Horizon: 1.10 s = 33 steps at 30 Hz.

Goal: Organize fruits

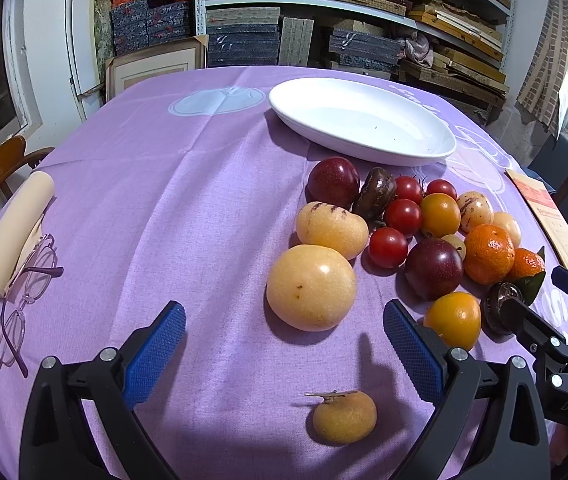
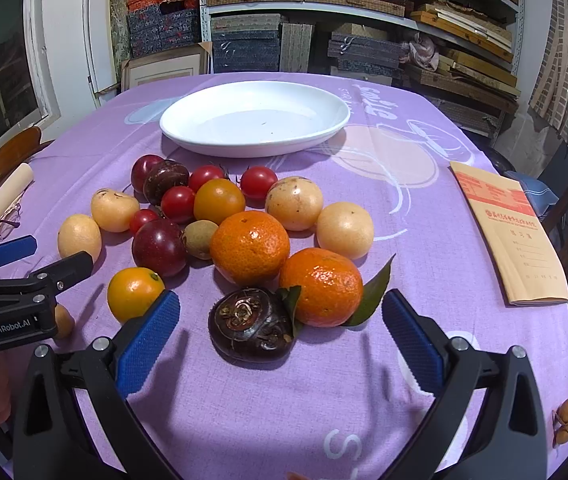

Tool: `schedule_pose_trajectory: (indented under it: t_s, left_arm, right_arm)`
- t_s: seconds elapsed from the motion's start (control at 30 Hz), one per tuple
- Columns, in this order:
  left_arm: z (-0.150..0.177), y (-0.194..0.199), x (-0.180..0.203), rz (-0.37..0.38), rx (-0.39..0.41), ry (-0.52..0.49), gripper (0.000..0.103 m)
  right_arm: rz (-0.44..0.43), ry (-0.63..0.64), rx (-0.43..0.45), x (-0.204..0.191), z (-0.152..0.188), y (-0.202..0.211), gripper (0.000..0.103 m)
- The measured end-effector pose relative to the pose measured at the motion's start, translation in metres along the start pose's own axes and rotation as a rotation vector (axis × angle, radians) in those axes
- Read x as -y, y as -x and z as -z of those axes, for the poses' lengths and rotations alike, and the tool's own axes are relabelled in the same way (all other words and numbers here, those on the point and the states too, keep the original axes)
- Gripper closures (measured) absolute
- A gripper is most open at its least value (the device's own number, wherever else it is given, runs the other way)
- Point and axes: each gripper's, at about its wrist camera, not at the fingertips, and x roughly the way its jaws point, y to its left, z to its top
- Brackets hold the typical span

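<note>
Mixed fruit lies in a loose pile on the purple tablecloth in front of an empty white oval plate (image 1: 361,120) (image 2: 254,118). My left gripper (image 1: 284,344) is open and empty, just short of a big pale yellow fruit (image 1: 311,287); a small tan fruit with a stem (image 1: 343,416) lies between its jaws near the camera. My right gripper (image 2: 280,330) is open and empty, with a dark brown fruit (image 2: 254,324) between its fingertips and two oranges (image 2: 250,246) (image 2: 321,286) just beyond. The pile also holds red tomatoes (image 2: 178,202), purple plums (image 2: 158,246) and yellow fruits (image 2: 134,292).
Glasses (image 1: 24,292) and a cream roll (image 1: 16,232) lie at the table's left edge. A tan booklet (image 2: 511,236) lies at the right. Small tan fruits (image 2: 567,420) sit at the near right edge. Wooden chairs stand at both sides, shelves behind.
</note>
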Motion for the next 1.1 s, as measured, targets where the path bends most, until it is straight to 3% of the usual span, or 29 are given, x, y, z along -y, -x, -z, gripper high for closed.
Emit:
schedule_pose_trajectory:
  t_s: [0.73, 0.9, 1.1]
  left_arm:
    - [0.000, -0.003, 0.000, -0.007, -0.011, -0.002, 0.003]
    - [-0.009, -0.005, 0.009, -0.012, -0.009, -0.066, 0.003]
    - [-0.016, -0.008, 0.008, 0.046, -0.015, -0.054, 0.003]
  right_arm:
    - [0.014, 0.003, -0.009, 0.000, 0.000, -0.003, 0.004]
    - [0.032, 0.005, -0.034, 0.001, 0.001, -0.010, 0.004]
    - [0.032, -0.035, -0.017, 0.011, -0.002, -0.006, 0.004]
